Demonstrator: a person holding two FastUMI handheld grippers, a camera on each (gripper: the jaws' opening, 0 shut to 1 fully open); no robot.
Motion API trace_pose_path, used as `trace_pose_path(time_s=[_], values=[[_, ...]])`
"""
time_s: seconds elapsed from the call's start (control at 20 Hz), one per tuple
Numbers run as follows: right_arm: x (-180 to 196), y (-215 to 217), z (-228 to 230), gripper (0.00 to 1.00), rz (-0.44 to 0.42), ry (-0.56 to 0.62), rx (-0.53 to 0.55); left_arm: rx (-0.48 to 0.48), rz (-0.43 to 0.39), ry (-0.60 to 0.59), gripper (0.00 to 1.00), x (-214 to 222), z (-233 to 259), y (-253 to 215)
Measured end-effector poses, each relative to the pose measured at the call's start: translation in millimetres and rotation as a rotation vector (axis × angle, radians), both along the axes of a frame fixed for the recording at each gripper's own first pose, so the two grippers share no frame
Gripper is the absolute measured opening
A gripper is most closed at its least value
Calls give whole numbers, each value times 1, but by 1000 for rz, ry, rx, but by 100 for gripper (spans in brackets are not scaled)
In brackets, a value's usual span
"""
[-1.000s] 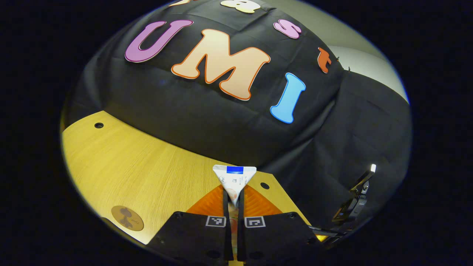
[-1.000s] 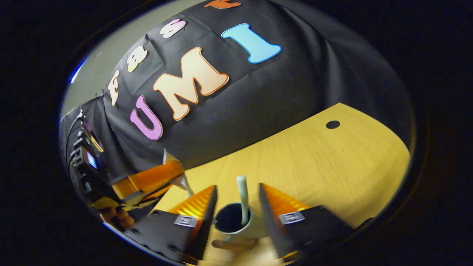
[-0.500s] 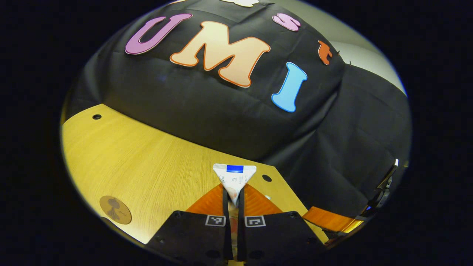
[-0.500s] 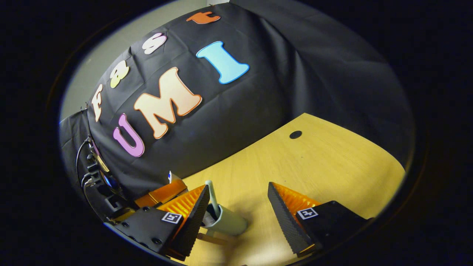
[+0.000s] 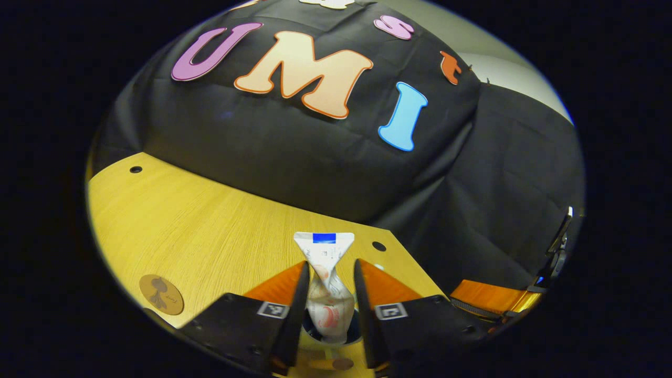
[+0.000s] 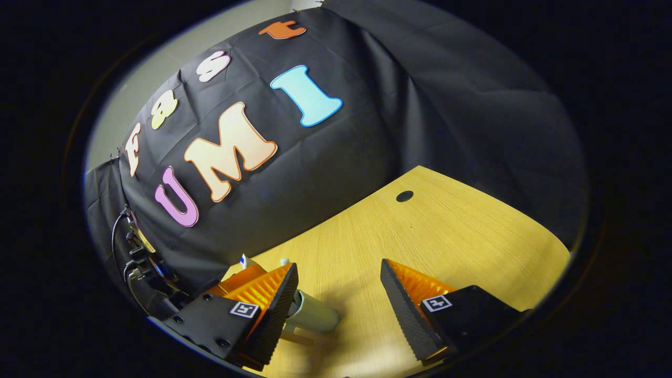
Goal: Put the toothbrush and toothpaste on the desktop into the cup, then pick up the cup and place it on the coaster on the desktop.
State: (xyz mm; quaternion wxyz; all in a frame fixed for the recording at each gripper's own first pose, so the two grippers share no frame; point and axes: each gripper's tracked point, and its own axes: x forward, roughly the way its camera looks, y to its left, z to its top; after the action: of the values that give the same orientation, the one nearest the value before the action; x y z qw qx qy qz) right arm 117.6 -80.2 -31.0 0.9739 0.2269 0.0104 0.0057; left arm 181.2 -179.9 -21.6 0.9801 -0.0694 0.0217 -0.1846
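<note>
A white toothpaste tube (image 5: 326, 294) stands upright in the dark mouth of the cup (image 5: 355, 332). My left gripper (image 5: 331, 265) is open, one finger on each side of the tube and apart from it. In the right gripper view the pale green cup (image 6: 315, 316) stands on the wooden desktop (image 6: 446, 236), just beside the left finger of my open right gripper (image 6: 338, 265). The toothbrush tip (image 6: 285, 261) and the toothpaste end (image 6: 243, 259) poke up behind that finger. A round brown coaster (image 5: 161, 294) lies on the desk to the left of the cup.
The desk has small round holes (image 5: 136, 169) near its back corners (image 6: 404, 196). Black cloth hangs behind it and beside it. A device on a stand (image 6: 139, 252) sits off the desk's side. A finger of my right gripper (image 5: 488, 299) shows low right in the left gripper view.
My left gripper has opened and let go of the toothpaste, which now stands in the cup. My right gripper has drawn back to the right of the cup, still open.
</note>
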Motion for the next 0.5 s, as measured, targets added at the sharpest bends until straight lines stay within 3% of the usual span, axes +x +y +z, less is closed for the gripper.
trace_pose_path(time_s=[0.1, 0.2, 0.25, 0.3, 0.5], values=[[-3, 1, 0, 97, 6, 2, -9, 44, -23, -17, 72, -10, -2, -4], [-5, 3, -1, 97, 14, 8, -16, 78, -31, -17, 74, -20, -7, -1], [-5, 3, -2, 97, 16, 13, -23, 88, -22, -19, 80, -25, -7, 3], [-7, 4, -3, 97, 19, 18, -29, 95, -7, -21, 92, -28, -7, 10], [-18, 21, -15, 97, 67, 83, -48, 121, 58, -29, 94, -56, -1, 54]])
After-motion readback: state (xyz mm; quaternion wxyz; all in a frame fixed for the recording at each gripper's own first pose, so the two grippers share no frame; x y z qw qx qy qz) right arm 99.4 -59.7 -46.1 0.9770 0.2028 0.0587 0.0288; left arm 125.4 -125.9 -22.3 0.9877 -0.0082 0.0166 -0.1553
